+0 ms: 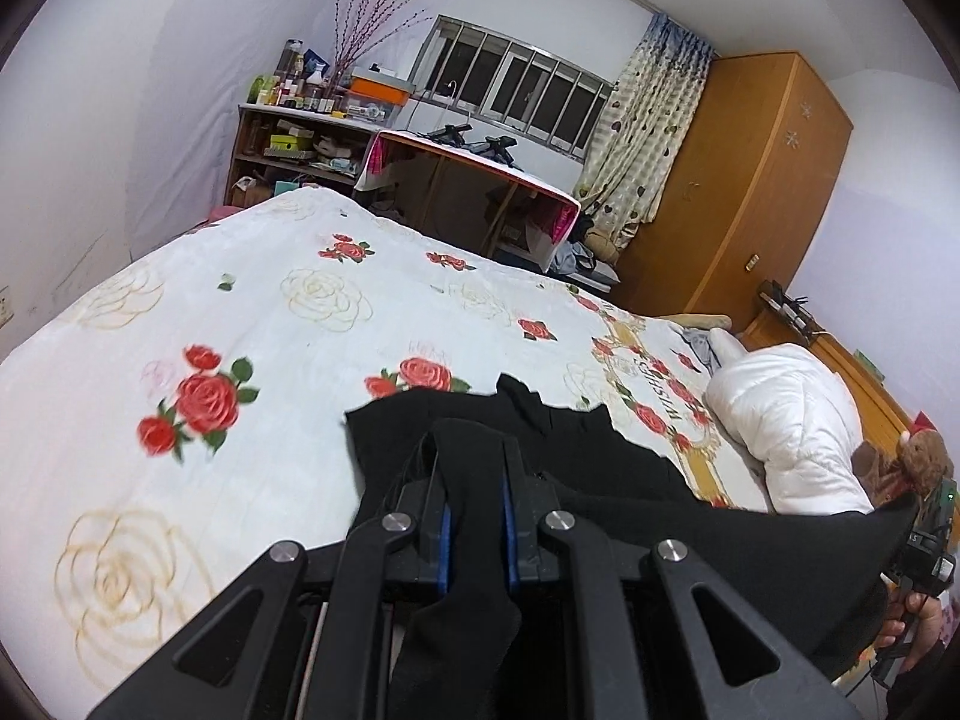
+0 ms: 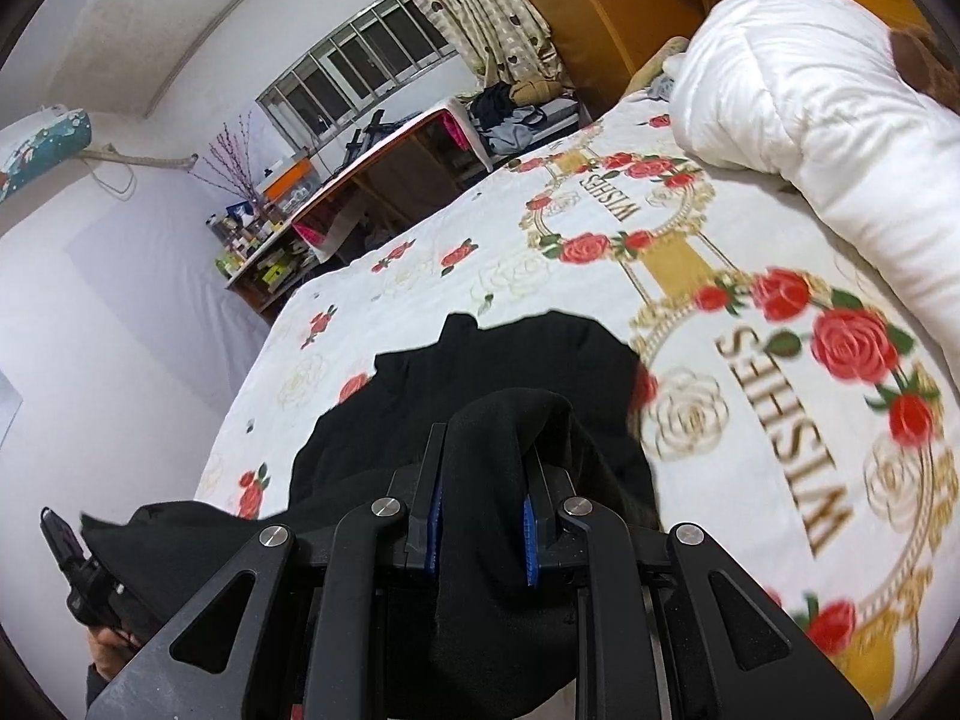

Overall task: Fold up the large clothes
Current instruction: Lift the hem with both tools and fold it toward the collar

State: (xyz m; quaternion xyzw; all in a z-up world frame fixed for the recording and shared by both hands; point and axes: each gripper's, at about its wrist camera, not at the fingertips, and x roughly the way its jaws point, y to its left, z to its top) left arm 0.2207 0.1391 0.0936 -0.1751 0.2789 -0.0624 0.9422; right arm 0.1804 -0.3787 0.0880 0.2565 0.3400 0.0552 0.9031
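Both the left tongs (image 1: 474,468) and the right tongs (image 2: 486,450) were clamped on bunched edges of the black garment (image 2: 510,360), which hung soft and limp over the near part of the bed (image 1: 270,312).

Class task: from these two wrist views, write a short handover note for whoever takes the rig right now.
Left claw: shut on the black garment.
Right claw: shut on the same garment, at another part of its edge.
The garment's held edge is off the floral bedspread; the rest trails onto it. A white duvet lies to one side.
Done: both grips taken.
Left: no finished fold shows; probably lay it flat, then fold.
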